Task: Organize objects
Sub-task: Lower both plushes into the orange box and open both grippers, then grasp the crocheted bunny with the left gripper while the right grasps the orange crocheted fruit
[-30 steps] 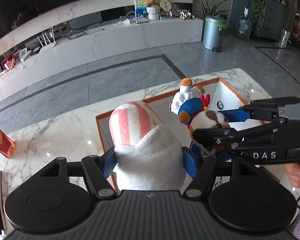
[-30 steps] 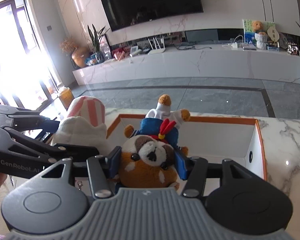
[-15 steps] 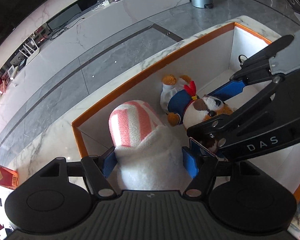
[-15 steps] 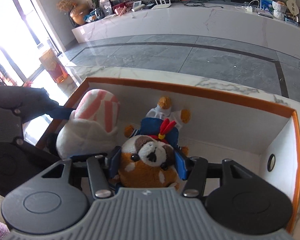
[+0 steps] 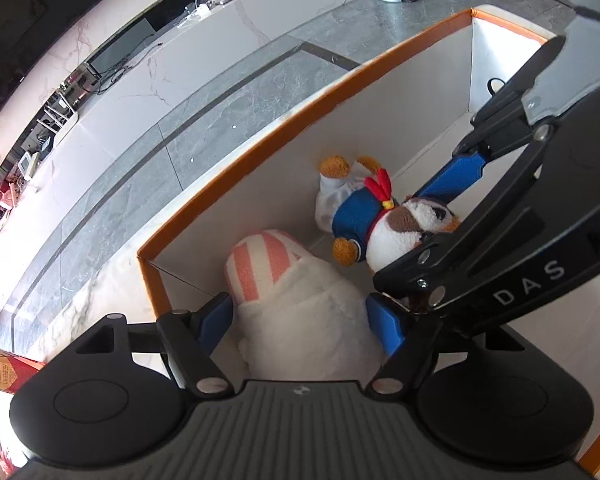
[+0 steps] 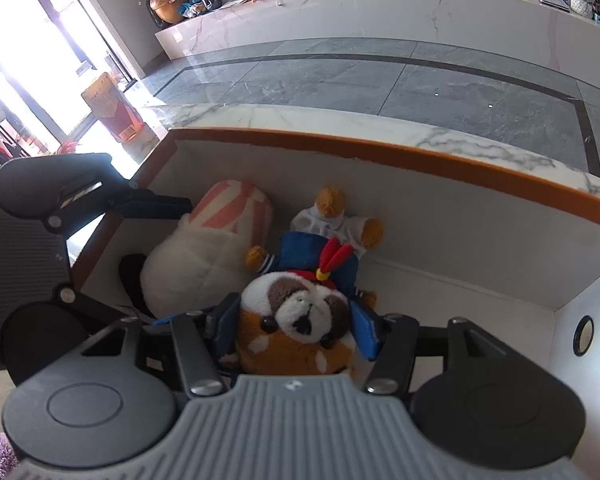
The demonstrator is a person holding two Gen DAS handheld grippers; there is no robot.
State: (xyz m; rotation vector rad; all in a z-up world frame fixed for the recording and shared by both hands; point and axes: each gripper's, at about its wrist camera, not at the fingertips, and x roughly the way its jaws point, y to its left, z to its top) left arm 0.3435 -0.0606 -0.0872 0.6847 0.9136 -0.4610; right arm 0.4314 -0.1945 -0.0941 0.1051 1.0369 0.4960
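A white plush with a pink-striped top (image 5: 300, 304) lies in the left corner of a white box with an orange rim (image 5: 260, 148). My left gripper (image 5: 304, 316) straddles it. Its jaws are opening, and the blue pads still touch the plush's sides. Beside it lies a brown-and-white dog plush in a blue sailor suit (image 6: 300, 312). My right gripper (image 6: 296, 320) is closed on the dog's head, its jaws starting to open. In the left wrist view the dog plush (image 5: 404, 232) sits under the right gripper's blue finger (image 5: 460, 174). The white plush (image 6: 204, 256) touches the dog's left side.
The box (image 6: 420, 160) stands on a marble tabletop (image 6: 300, 116) and has bare floor on its right half (image 6: 460, 320). Its right wall has a round hole (image 6: 583, 336). A red-orange carton (image 6: 112, 108) stands left of the box. Grey floor tiles lie beyond.
Both grippers came down into the box with their plush toys, which now rest low against the far wall. The left gripper's pads stand slightly wider apart.
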